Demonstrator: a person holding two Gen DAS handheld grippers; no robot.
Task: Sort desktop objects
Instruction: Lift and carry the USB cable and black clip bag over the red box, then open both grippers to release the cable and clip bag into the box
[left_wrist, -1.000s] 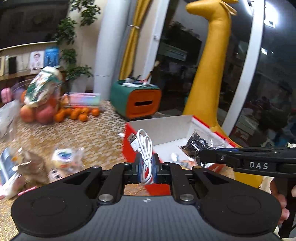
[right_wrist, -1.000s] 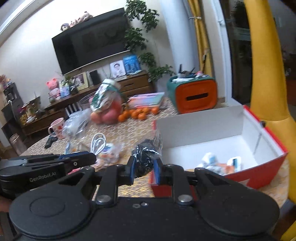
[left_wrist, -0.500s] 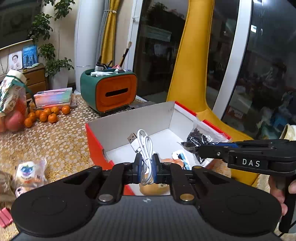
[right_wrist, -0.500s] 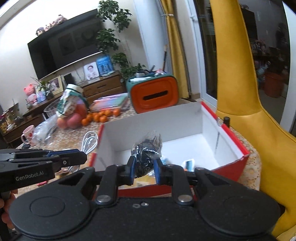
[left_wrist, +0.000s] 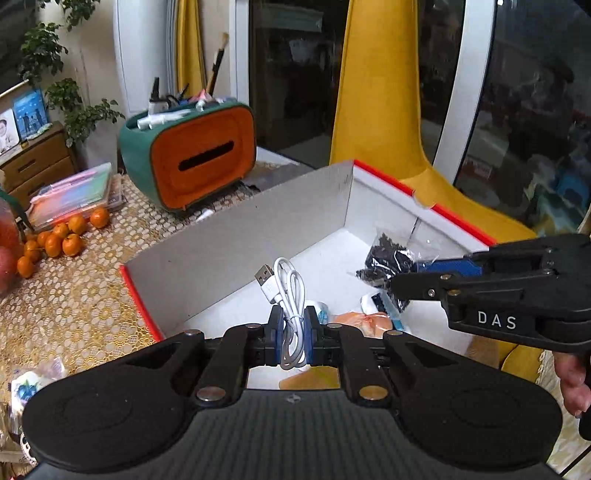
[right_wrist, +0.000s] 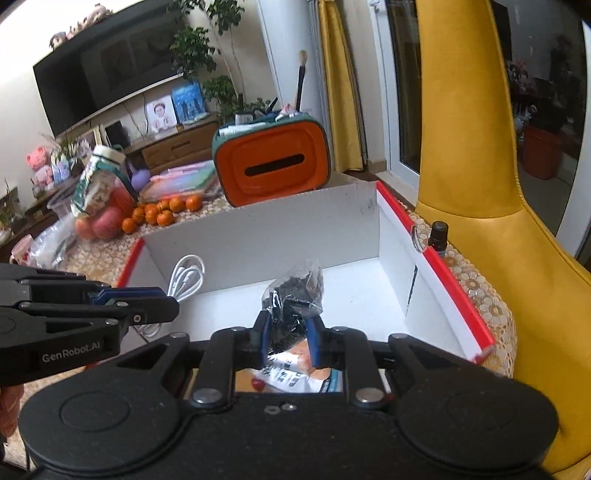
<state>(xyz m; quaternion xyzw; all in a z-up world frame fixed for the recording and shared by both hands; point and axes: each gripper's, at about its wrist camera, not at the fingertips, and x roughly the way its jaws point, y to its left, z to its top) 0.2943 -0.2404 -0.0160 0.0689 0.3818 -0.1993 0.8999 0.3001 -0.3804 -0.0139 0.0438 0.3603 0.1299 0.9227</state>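
- Room: living area w/ dark TV on the far wall, potted plants, a yellow chair at right. Table (right_wrist: 476, 280) carries a gold lace-pattern cover.
- Collection point: open box (left_wrist: 236, 254) w/ red rim and white inside, on the table's right part. Judged as the sort target, since small packets already lie on its floor.
- Far of the box: green-and-orange organiser (left_wrist: 192, 147) holding pens and brushes. Left of it: a stack of pastel cases (left_wrist: 74, 195) and a cluster of small oranges (left_wrist: 59, 236).
- Small dark bottle (right_wrist: 439, 234) stands on the table just outside the box's right wall.
- Left gripper (left_wrist: 293, 332): pads pressed together on a coiled white USB cable (left_wrist: 288, 291). Cable stands up between the pads, plug end at top. Position: over the box's near-left part.
- Reason for the grip: pinching across the coil keeps the loops bundled, so it should drop as one piece.
- Right gripper (right_wrist: 288, 339): pads clamped on a clear bag of dark bits (right_wrist: 295, 295), held at its lower end, so the rest sticks up. Position: over the box, right of the cable.
- Both items are above the box interior, not yet set down.
- Judged step: release phase approaching. Each pair of pads needs to part w/ the load inside the walls.
- Risk, est.: the bag film may cling to a pad.
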